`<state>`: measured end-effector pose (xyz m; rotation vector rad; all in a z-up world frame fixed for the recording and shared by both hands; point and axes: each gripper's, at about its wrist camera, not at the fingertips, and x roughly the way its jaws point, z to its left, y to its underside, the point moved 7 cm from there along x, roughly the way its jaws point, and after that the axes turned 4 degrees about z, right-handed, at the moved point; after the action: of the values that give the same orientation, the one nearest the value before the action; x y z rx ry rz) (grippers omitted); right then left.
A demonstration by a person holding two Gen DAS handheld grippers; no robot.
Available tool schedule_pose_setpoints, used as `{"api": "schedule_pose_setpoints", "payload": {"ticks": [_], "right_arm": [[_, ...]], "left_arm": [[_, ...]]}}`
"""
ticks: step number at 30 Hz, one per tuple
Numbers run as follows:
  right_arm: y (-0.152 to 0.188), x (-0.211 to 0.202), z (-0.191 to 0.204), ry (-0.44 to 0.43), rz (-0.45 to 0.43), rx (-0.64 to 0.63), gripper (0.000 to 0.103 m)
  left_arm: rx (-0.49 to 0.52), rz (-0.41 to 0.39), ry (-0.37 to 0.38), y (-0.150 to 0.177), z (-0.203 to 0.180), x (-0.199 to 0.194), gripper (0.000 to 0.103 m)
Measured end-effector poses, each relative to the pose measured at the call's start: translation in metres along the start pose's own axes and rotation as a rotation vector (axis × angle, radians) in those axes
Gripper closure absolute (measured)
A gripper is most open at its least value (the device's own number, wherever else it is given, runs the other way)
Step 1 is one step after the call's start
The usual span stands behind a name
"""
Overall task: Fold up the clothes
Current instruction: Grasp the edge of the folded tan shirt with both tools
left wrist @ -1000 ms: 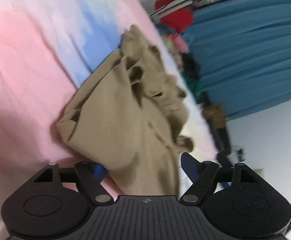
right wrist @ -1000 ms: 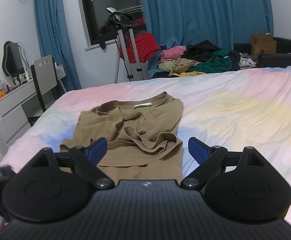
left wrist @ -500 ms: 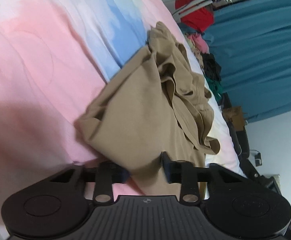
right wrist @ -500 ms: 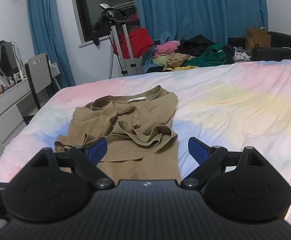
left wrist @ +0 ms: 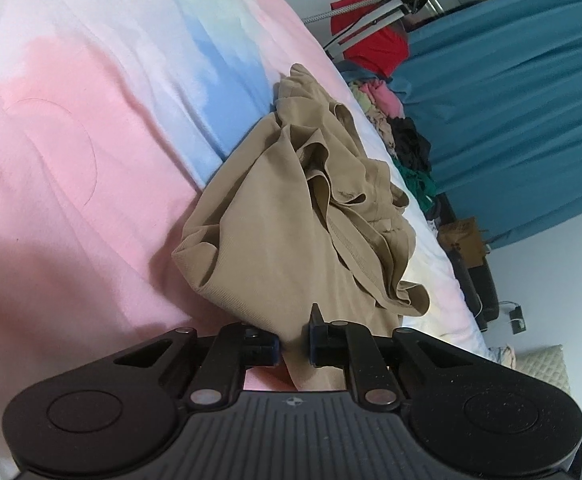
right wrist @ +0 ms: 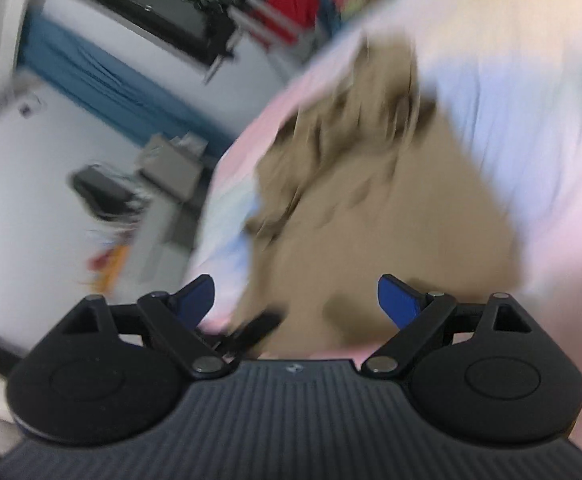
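A tan T-shirt (left wrist: 291, 216) lies crumpled on a bed with a pastel pink, blue and white sheet (left wrist: 71, 140). My left gripper (left wrist: 294, 344) is shut on the shirt's near hem, with cloth pinched between the jaws. In the right wrist view the picture is blurred by motion; the shirt (right wrist: 371, 216) fills the middle. My right gripper (right wrist: 295, 300) is open and empty just above the shirt's near edge, tilted to one side.
A pile of mixed clothes (left wrist: 395, 120) sits beyond the bed's far edge by blue curtains (left wrist: 511, 112). A garment steamer stand with a red item (left wrist: 371, 44) stands there too. A white desk and grey chair (right wrist: 171, 168) are left of the bed.
My left gripper closed on the shirt's hem; it was open a second ago. My right gripper swung down and rolled toward the shirt, still open.
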<state>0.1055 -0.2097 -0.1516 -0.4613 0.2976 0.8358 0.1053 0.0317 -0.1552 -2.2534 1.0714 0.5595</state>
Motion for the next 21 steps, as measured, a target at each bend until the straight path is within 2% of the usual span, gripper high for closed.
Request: {"api": "schedule_pose_setpoints", "payload": {"ticks": [1, 4, 6, 7, 8, 10, 11, 13, 18, 21], "right_arm": [[0.007, 0.009, -0.007, -0.026, 0.047, 0.071, 0.012], [0.015, 0.025, -0.024, -0.048, 0.089, 0.199, 0.012], [0.011, 0.028, -0.032, -0.035, 0.072, 0.222, 0.023], [0.008, 0.028, -0.036, -0.021, 0.056, 0.237, 0.025], [0.005, 0.027, -0.042, -0.005, 0.035, 0.261, 0.027], [0.002, 0.025, -0.053, 0.024, -0.007, 0.304, 0.036], [0.001, 0.024, -0.058, 0.036, -0.025, 0.318, 0.043], [0.001, 0.017, -0.062, 0.068, -0.076, 0.323, 0.047], [-0.008, -0.010, -0.074, 0.134, -0.239, 0.340, 0.047], [-0.013, -0.010, -0.080, 0.131, -0.256, 0.356, 0.045]], "left_arm": [[-0.001, 0.000, 0.002, 0.000, 0.000, -0.001, 0.090], [-0.020, -0.001, 0.016, 0.000, 0.003, 0.001, 0.090], [-0.049, 0.010, 0.019, 0.000, 0.007, 0.003, 0.089], [-0.064, 0.021, 0.008, 0.001, 0.010, 0.005, 0.084], [-0.079, 0.032, -0.005, 0.002, 0.014, 0.008, 0.071], [-0.100, 0.047, -0.023, 0.004, 0.020, 0.012, 0.066], [-0.106, 0.048, -0.028, 0.004, 0.022, 0.014, 0.067], [-0.106, 0.044, -0.025, 0.003, 0.022, 0.014, 0.070], [-0.086, 0.018, -0.005, -0.001, 0.018, 0.010, 0.085], [-0.076, 0.003, 0.018, -0.004, 0.014, 0.007, 0.088]]}}
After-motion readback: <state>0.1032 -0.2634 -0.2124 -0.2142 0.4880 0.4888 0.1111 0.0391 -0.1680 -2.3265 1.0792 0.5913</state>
